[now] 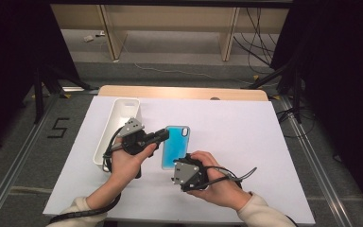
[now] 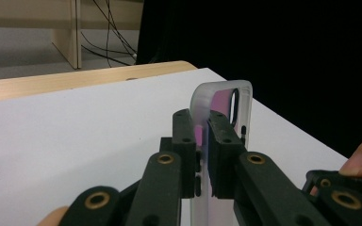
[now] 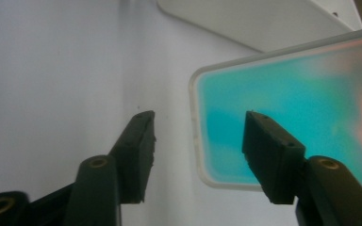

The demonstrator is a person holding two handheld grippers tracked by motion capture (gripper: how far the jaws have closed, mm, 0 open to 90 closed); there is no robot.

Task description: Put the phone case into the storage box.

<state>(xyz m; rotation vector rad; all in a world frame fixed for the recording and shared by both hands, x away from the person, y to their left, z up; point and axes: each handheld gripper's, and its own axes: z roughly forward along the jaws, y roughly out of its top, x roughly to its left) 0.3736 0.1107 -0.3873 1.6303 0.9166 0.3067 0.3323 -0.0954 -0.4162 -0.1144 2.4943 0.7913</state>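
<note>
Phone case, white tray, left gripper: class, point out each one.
phone case (image 1: 174, 146), high view, blue back panel
white tray (image 1: 123, 108), high view, far rim
left gripper (image 2: 203, 136), left gripper view, between its fingertips

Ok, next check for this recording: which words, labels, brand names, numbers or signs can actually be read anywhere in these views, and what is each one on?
"5": a black figure marked on the grey floor left of the table.
Phone case: no brand or lettering readable on it in any view.
White bin: plain, no label.
Left tongs and right tongs: no readable markings.
</note>
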